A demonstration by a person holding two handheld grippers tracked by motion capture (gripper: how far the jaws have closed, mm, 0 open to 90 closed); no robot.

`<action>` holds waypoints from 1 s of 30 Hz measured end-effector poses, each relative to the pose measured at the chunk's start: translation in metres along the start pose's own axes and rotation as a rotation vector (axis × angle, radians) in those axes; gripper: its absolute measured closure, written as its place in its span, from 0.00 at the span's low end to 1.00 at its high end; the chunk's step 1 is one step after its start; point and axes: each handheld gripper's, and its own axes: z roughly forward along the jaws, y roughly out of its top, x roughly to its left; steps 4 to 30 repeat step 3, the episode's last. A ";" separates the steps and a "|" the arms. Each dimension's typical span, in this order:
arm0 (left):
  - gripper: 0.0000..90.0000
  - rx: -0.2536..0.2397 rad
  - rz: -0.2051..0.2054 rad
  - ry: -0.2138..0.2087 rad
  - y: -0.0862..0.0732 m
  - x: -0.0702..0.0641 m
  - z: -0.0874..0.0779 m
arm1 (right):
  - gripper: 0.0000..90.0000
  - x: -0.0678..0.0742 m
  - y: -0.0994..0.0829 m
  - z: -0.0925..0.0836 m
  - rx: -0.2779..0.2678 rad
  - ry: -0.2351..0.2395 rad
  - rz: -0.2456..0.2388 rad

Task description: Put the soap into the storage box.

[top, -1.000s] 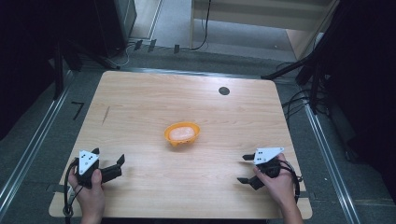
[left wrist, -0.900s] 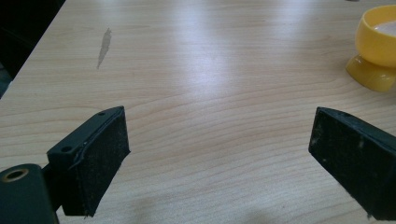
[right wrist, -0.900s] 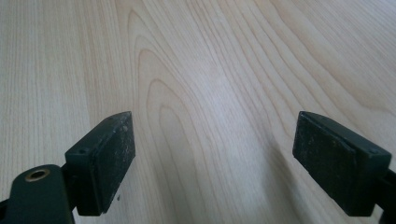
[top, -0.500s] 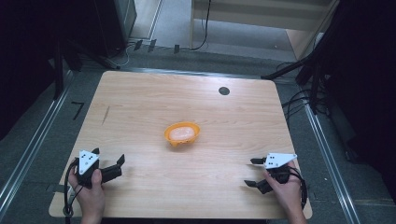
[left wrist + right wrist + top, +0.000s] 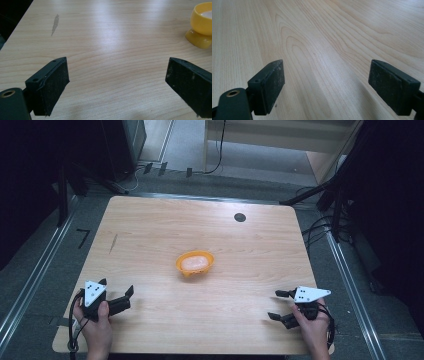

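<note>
left gripper (image 5: 119,296): jaws wide, empty, near-left corner | right gripper (image 5: 280,305): jaws wide, empty, near-right corner | orange bowl (image 5: 195,263): table centre, reachable by both

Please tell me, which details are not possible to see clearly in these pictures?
- Pale content of the orange bowl: too small in the high view; cut off by the edge in the left gripper view.
- Dark round spot on the table: too small to identify.
- Left tongs and right tongs: the person's hands cover the handles.
- Room around the table: too dark.
</note>
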 end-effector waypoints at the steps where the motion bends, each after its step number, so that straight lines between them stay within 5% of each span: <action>1: 0.06 0.003 0.002 0.001 0.000 0.000 0.000 | 0.16 0.000 0.000 0.000 -0.004 0.002 0.001; 30: 0.06 0.005 0.002 0.001 0.000 0.000 0.000 | 0.16 0.000 0.000 -0.001 -0.005 0.003 0.002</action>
